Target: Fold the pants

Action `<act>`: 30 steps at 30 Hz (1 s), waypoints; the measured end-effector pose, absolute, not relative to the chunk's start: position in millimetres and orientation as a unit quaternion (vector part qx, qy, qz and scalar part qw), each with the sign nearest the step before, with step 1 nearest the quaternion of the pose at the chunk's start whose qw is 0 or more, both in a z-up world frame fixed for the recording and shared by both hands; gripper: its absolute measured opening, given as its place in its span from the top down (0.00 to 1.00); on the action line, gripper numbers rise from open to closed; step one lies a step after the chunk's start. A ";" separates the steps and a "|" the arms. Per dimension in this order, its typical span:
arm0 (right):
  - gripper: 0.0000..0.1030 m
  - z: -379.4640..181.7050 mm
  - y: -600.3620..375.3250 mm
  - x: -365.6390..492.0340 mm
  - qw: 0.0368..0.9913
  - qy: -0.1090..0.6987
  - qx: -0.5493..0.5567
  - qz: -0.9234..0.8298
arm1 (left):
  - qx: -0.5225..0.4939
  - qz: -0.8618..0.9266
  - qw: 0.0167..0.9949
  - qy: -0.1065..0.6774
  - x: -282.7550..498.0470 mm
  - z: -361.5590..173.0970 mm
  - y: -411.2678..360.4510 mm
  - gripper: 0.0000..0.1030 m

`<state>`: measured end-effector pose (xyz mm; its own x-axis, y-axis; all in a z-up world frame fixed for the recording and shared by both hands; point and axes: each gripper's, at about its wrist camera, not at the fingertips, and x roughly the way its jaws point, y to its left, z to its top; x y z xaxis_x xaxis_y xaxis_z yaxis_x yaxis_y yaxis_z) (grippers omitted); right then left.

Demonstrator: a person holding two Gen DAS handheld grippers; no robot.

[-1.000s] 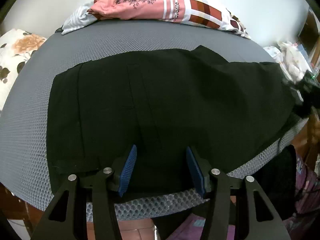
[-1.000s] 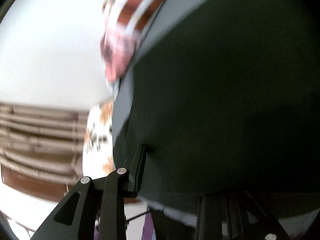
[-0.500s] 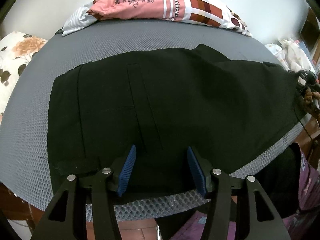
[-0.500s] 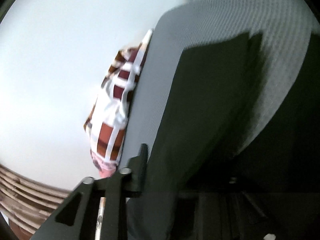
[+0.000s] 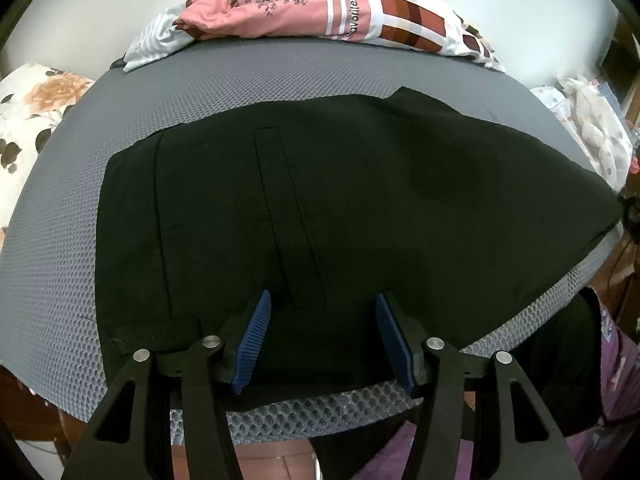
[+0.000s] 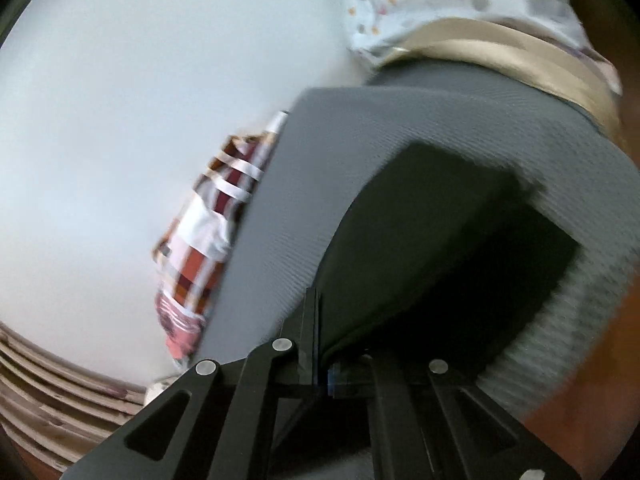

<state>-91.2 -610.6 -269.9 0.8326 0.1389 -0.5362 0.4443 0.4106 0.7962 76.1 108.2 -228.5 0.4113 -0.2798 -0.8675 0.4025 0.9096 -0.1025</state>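
Black pants [image 5: 320, 208] lie spread flat across a grey mesh-covered bed [image 5: 60, 264], waistband toward the left and legs running off to the right. The left tool [image 5: 320, 340] hovers over the near edge with its blue pads half open and nothing between them. The right tool [image 6: 320, 344] has just been closing and now looks clamped on a raised edge of the dark cloth. The fold seems barely begun: most of the garment is still unfolded. Patterned pillows [image 5: 340, 4] sit at the far edge. No containers appear.
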 end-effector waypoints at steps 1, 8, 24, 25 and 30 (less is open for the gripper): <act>0.96 -278.6 -612.7 -97.0 0.787 0.274 0.544 -0.101 | 0.062 -0.205 0.838 0.502 76.0 -228.8 108.5 0.45; 0.98 -307.7 -624.9 -118.0 0.751 0.248 0.603 -0.100 | 0.066 -0.207 0.838 0.501 75.9 -229.1 109.4 0.45; 0.89 -307.3 -669.6 -154.7 0.740 0.207 0.627 -0.130 | 0.068 -0.206 0.840 0.497 76.1 -229.9 109.7 0.43; 0.90 -305.2 -672.4 -155.1 0.743 0.210 0.621 -0.135 | 0.068 -0.205 0.841 0.496 76.0 -229.9 109.7 0.43; 0.81 -287.4 -688.4 -168.7 0.753 0.202 0.600 -0.179 | 0.072 -0.205 0.843 0.492 75.2 -230.5 107.2 0.40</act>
<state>-168.7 -688.4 -287.4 0.8544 -0.0277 -0.5189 0.5119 0.2163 0.8314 75.2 107.2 -230.5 0.4331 -0.2745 -0.8585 0.4155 0.9060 -0.0801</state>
